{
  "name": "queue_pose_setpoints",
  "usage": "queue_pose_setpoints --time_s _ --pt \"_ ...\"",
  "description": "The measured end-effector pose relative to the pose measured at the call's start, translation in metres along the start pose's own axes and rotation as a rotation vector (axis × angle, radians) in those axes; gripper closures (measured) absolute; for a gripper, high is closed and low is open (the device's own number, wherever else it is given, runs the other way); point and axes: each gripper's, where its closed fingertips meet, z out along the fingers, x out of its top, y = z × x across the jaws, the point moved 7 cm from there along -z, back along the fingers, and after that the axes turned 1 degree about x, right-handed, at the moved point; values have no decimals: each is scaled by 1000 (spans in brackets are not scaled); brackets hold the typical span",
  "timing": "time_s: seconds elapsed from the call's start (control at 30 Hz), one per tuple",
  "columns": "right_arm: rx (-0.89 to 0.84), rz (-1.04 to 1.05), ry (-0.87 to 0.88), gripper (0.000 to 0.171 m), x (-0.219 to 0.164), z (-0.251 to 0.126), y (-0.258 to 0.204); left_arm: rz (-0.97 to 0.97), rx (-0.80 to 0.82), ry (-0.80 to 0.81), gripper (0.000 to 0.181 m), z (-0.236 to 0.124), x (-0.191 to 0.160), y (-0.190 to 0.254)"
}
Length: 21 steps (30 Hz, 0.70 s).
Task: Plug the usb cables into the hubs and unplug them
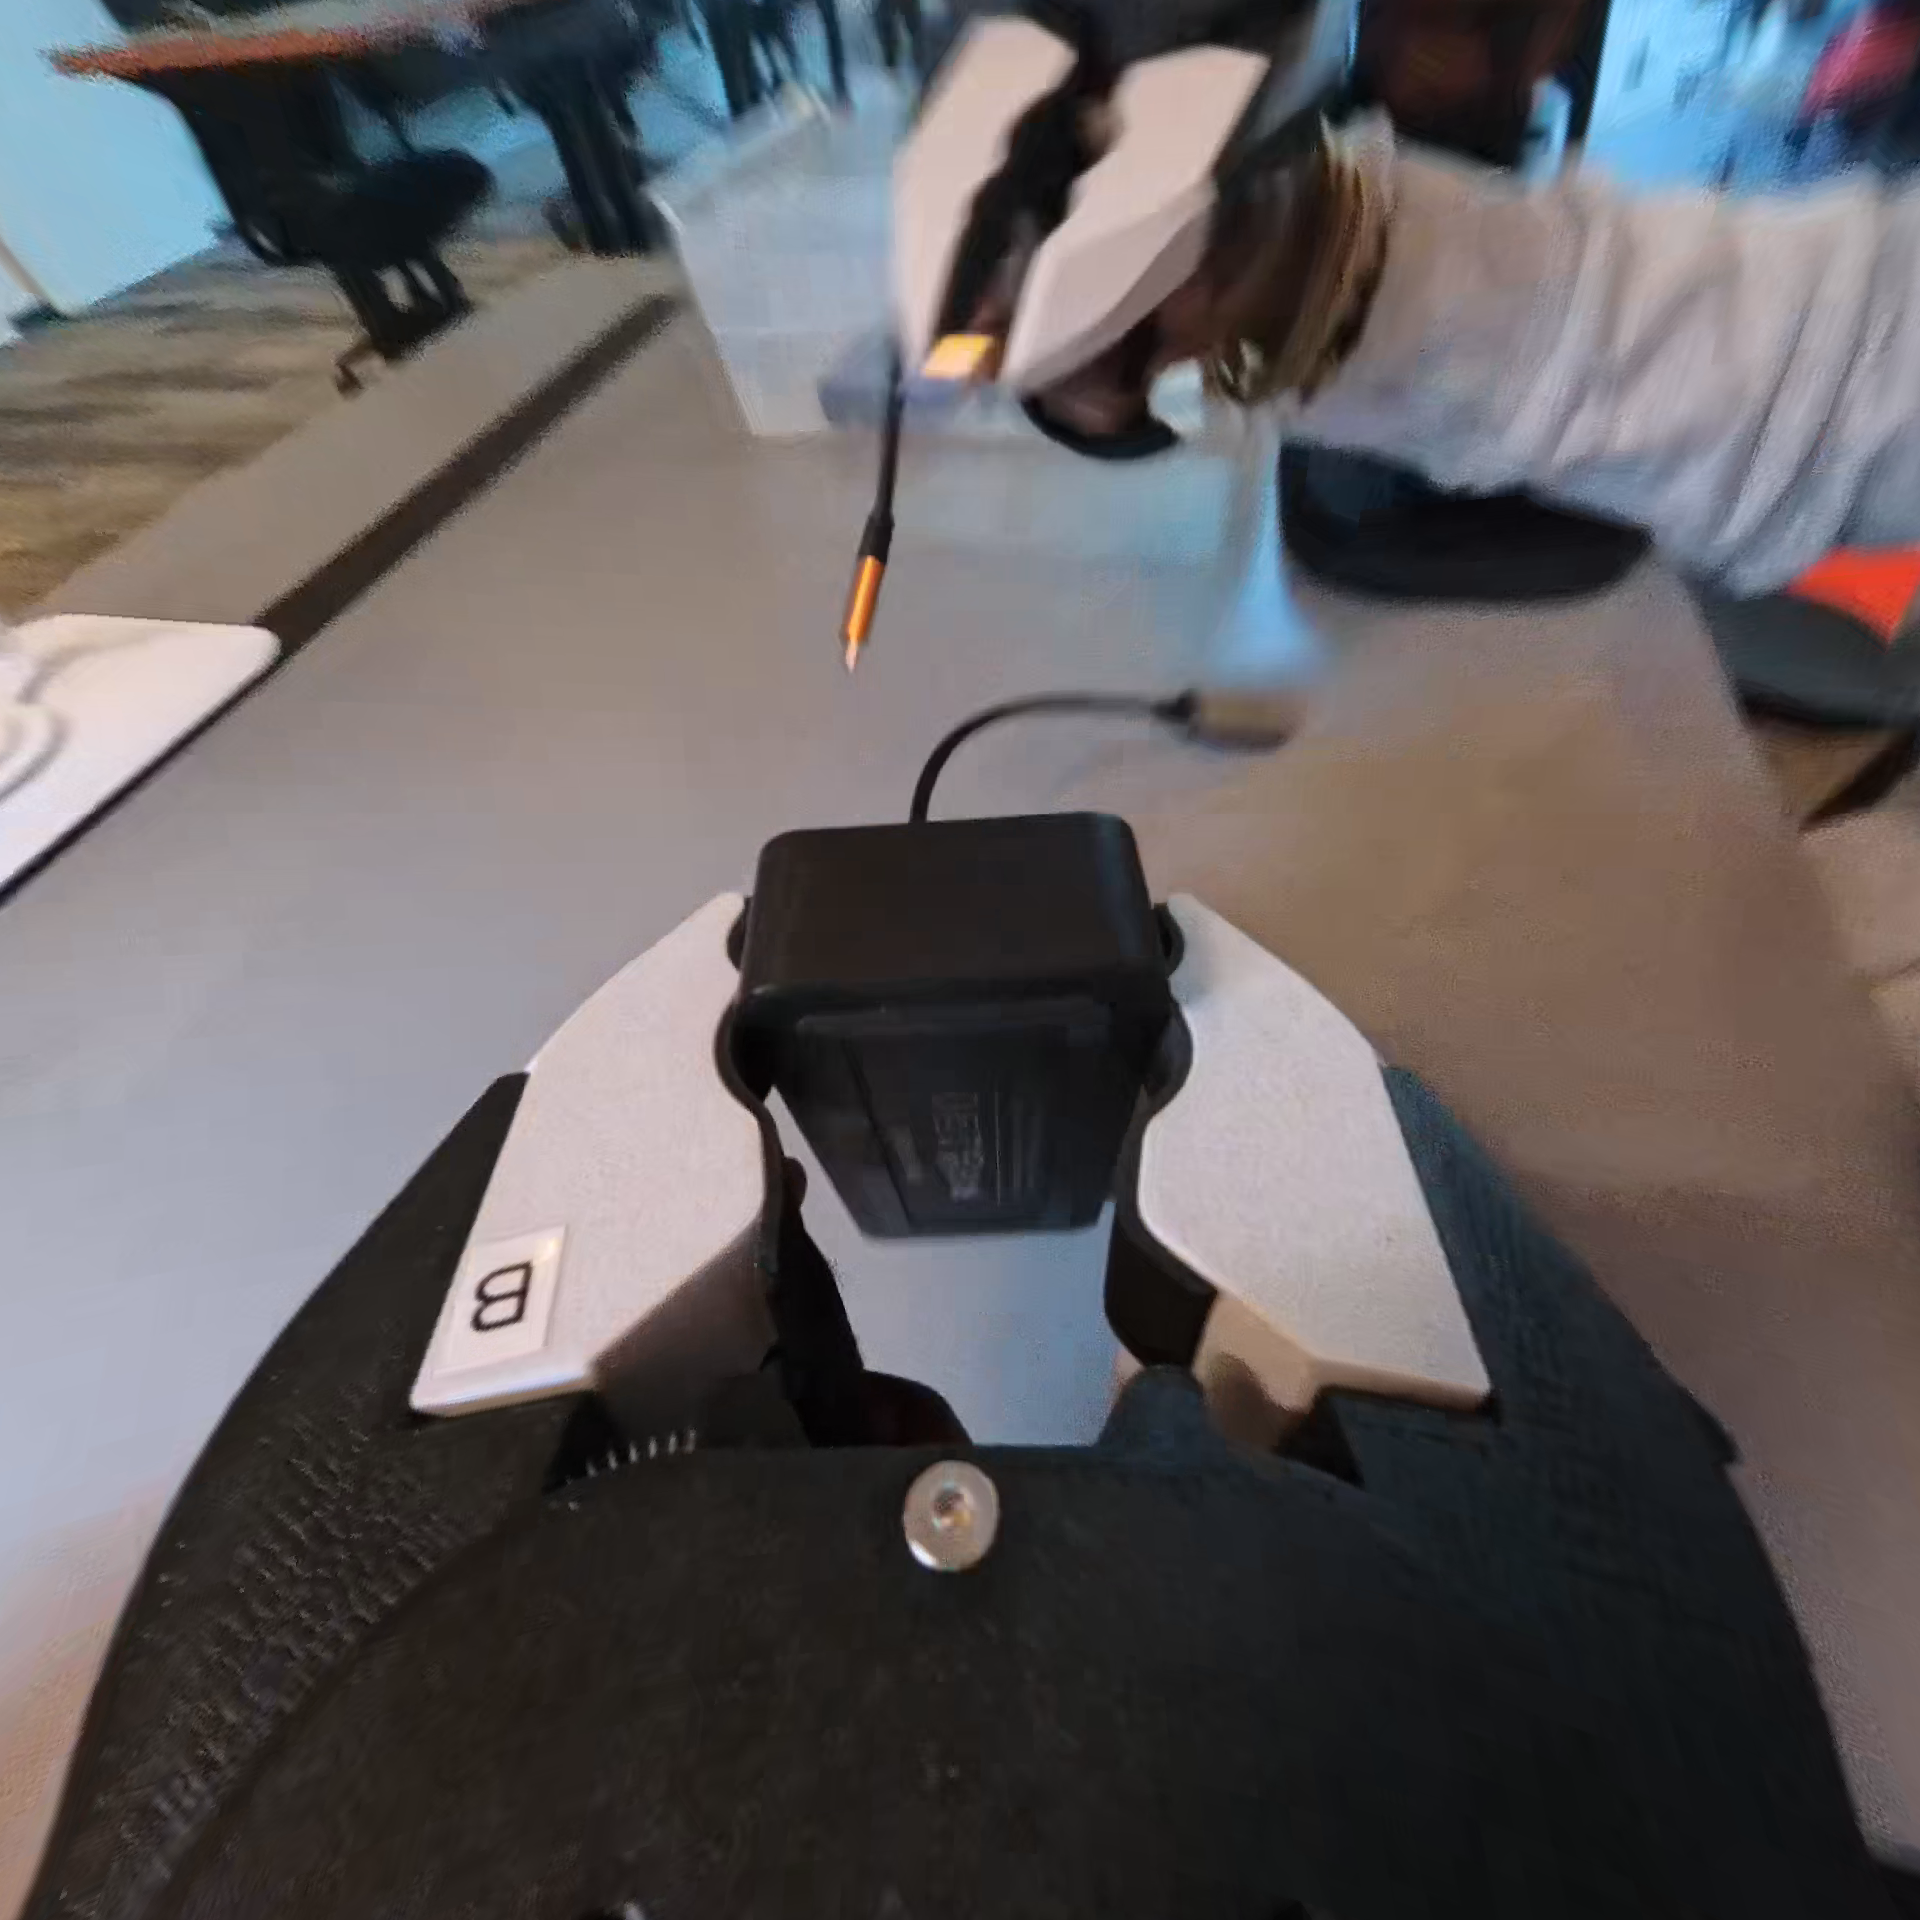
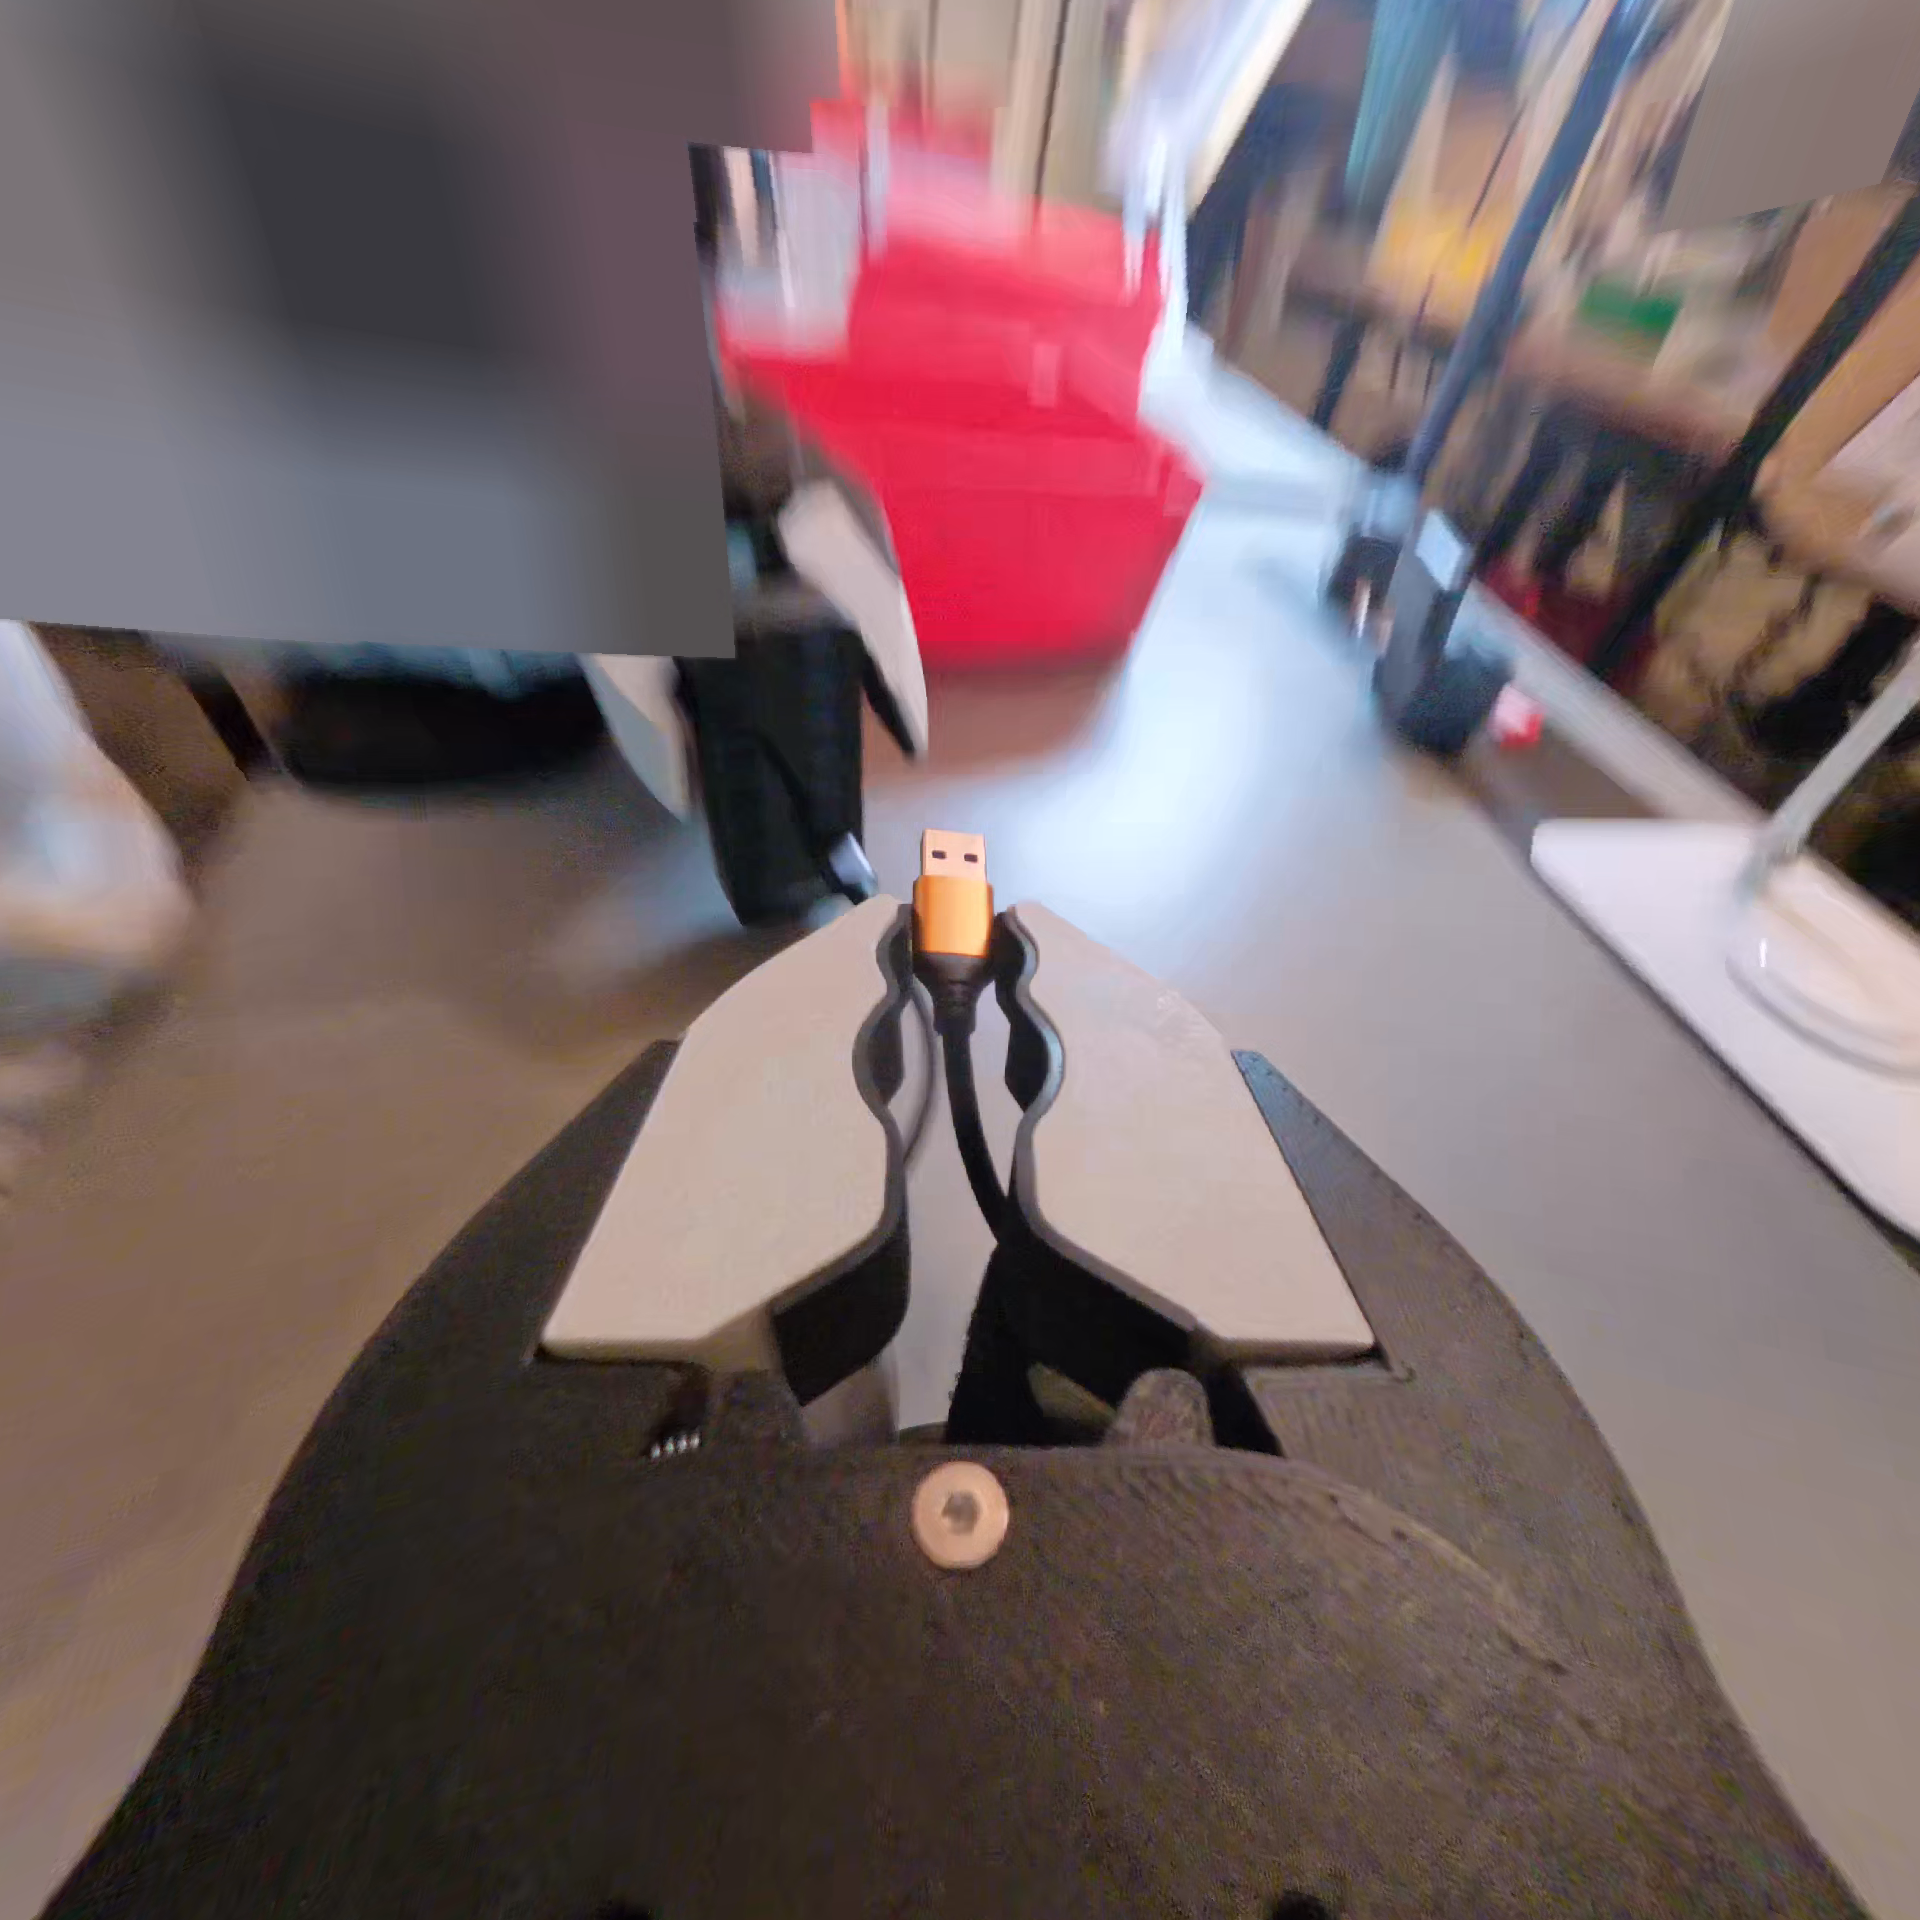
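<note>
My left gripper (image 1: 951,920) is shut on a black USB hub (image 1: 945,966) and holds it over the grey table (image 1: 416,831). The hub's own black cable (image 1: 1039,717) curls away to a grey plug lying on the table. My right gripper (image 2: 953,914) is shut on the orange USB-A plug (image 2: 951,914) of a cable, with its metal tip sticking out forward. In the left wrist view the right gripper (image 1: 971,358) hangs high beyond the hub, and the cable's other orange end (image 1: 868,597) dangles below it. The hub and left gripper (image 2: 779,748) show blurred ahead in the right wrist view.
A white monitor base (image 2: 1662,997) stands at the right of the table in the right wrist view. A white pad (image 1: 104,717) lies at the table's left edge. A person's light sleeve (image 1: 1610,343) reaches in from the right. A red bin (image 2: 987,436) stands on the floor beyond.
</note>
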Motion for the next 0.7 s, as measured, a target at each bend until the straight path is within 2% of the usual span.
queue_pose_setpoints --time_s 0.03,0.07,0.13,0.27,0.4,0.47,0.57,0.7 --pt "25 34 151 157 14 -15 2 -24 -11 74 111 -10 8 -3" --pt "30 32 226 156 24 -22 3 -17 -32 144 111 -14 19 -1" --pt "-3 -5 249 156 35 -24 1 -15 -76 217 111 -11 36 2" --pt "-24 4 381 156 50 -38 1 -33 -100 220 111 -3 28 3" --pt "-239 -29 454 156 78 -88 9 -85 -124 218 111 1 16 7" --pt "-440 -54 402 156 89 -122 10 -69 -123 213 111 3 16 8" --pt "-791 15 211 156 89 -174 11 -62 -133 213 111 5 16 11" --pt "-1046 207 -24 156 61 -229 6 -33 -140 192 111 8 16 15"
